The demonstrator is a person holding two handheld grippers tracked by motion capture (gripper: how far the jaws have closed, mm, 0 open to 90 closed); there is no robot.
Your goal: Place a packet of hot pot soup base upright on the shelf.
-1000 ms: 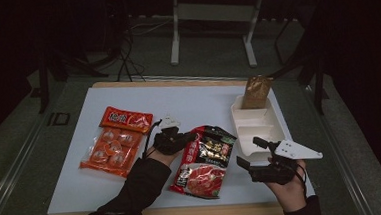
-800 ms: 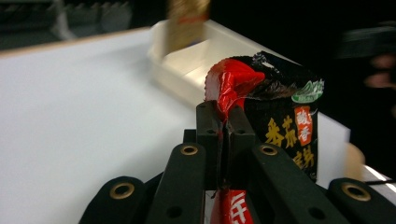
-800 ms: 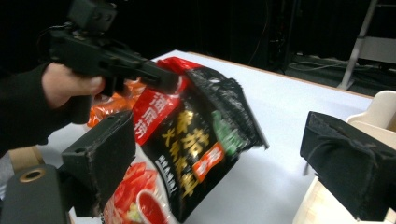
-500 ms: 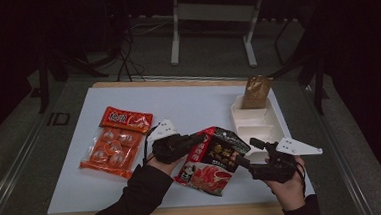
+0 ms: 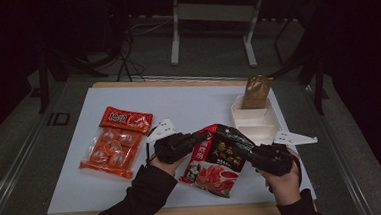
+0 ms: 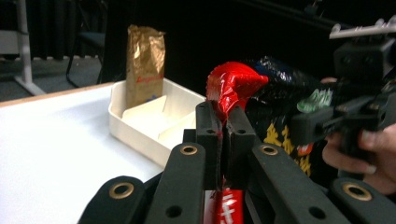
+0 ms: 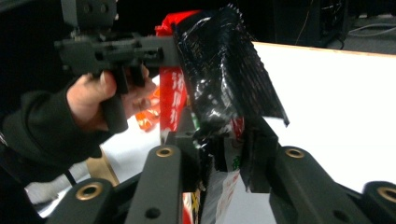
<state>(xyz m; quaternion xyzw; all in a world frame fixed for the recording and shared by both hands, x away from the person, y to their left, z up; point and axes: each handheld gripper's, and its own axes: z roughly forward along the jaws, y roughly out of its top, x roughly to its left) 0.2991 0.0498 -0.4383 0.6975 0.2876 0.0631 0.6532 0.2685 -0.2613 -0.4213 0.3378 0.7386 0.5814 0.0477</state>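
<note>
A person at a white table (image 5: 188,107) holds a two-jaw gripper in each hand, both on one red and black snack bag (image 5: 216,158) lifted near the table's near edge, between the hands. The left gripper (image 5: 200,137) is clamped tight on the bag's red top left corner. The right gripper (image 5: 241,149) has just been closing, and its jaws now pinch the bag's black top right edge. To the left lies an orange packet of wrapped sweets (image 5: 115,142). Far right sits a white divided tray (image 5: 254,123) with a gold pouch (image 5: 256,92) standing in its far compartment
</note>
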